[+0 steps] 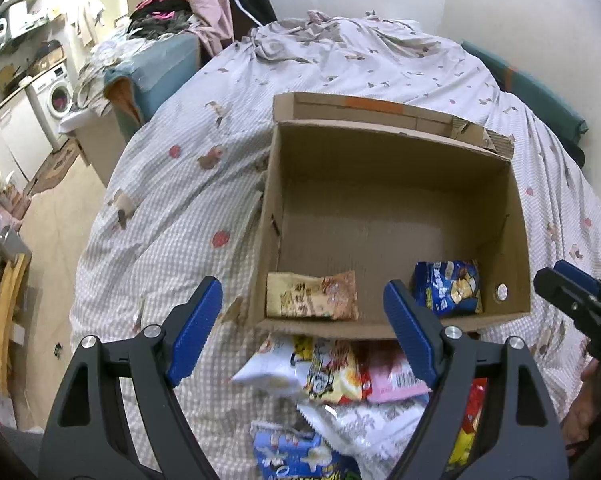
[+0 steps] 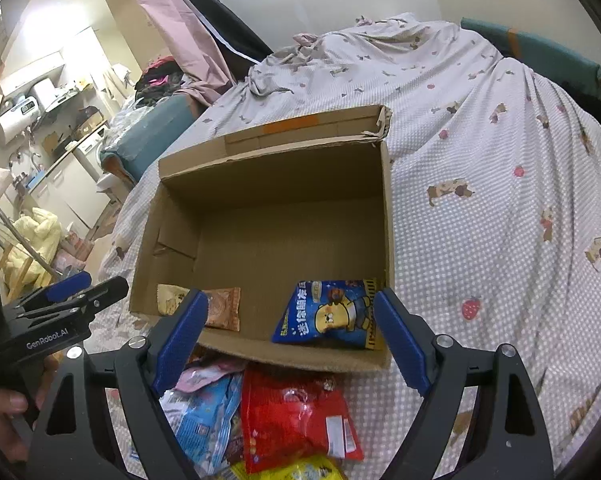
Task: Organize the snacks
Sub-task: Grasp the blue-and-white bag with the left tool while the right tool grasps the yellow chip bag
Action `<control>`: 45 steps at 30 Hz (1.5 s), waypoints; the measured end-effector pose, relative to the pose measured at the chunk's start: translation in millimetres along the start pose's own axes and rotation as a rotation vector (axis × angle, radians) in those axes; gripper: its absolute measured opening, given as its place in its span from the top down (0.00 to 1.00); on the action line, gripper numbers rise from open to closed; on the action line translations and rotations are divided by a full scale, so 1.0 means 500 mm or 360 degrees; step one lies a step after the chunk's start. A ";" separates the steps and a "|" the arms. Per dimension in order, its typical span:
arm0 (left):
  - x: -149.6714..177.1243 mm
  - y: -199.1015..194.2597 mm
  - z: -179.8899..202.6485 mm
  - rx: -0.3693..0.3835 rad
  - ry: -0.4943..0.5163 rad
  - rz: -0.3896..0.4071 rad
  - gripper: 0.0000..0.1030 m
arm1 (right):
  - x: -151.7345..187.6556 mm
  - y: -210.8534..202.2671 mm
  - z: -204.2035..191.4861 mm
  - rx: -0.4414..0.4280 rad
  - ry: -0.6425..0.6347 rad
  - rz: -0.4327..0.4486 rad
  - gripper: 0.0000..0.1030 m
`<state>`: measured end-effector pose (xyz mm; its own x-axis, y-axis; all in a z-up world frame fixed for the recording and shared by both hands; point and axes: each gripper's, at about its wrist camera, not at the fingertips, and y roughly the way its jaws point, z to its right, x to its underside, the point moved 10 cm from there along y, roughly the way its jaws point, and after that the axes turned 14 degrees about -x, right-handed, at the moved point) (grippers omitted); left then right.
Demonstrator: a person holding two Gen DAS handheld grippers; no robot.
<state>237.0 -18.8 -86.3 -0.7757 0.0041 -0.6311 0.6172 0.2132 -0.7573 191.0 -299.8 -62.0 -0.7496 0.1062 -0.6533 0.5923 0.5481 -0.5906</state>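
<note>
Just 2 packets in cardboard box [image 2: 260,216] mid-frame, snack pile [image 2: 260,412] at bottom still waiting; both claws, left [image 1: 302,332] & right [image 2: 288,336], gape empty.

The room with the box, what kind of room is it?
Most likely a bedroom in a small home. The cardboard box sits on a bed covered with a printed checked sheet, and a washing machine stands off to the side, with clothes heaped nearby.
</note>
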 end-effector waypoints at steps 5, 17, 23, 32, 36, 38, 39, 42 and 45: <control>0.028 -0.011 -0.027 -0.0053 -0.0006 -0.0015 0.22 | 0.021 -0.020 -0.007 0.0015 -0.0013 -0.0017 0.15; 0.088 -0.040 -0.086 -0.0084 -0.0098 -0.0084 0.19 | 0.078 -0.071 -0.018 -0.0001 0.0071 -0.0048 0.15; 0.140 -0.031 -0.098 -0.0051 -0.0129 -0.0220 0.16 | 0.116 -0.082 -0.015 -0.0005 0.0157 -0.0102 0.15; 0.235 0.003 -0.074 0.0032 -0.0107 -0.0512 0.16 | 0.161 -0.060 -0.002 -0.0035 0.0344 -0.0192 0.15; 0.290 0.036 -0.076 0.0041 -0.0142 -0.0723 0.16 | 0.173 -0.051 0.003 -0.0034 0.0378 -0.0223 0.15; 0.315 0.052 -0.078 0.0038 -0.0170 -0.0817 0.16 | 0.175 -0.050 0.005 -0.0030 0.0382 -0.0228 0.15; 0.328 0.060 -0.075 0.0040 -0.0174 -0.0862 0.16 | 0.175 -0.049 0.005 -0.0030 0.0385 -0.0228 0.15; 0.341 0.067 -0.048 0.0120 -0.0216 -0.0914 0.16 | 0.177 -0.046 0.009 -0.0026 0.0394 -0.0234 0.15; 0.338 0.063 -0.017 0.0129 -0.0122 -0.0876 0.16 | 0.183 -0.041 0.019 -0.0003 0.0419 -0.0262 0.15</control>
<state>124.1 -3.1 -215.5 -0.9763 -0.1585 -0.1474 0.1347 0.0881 -0.9870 113.0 -309.3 -114.2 -0.8863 0.2271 -0.4037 0.4563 0.5774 -0.6770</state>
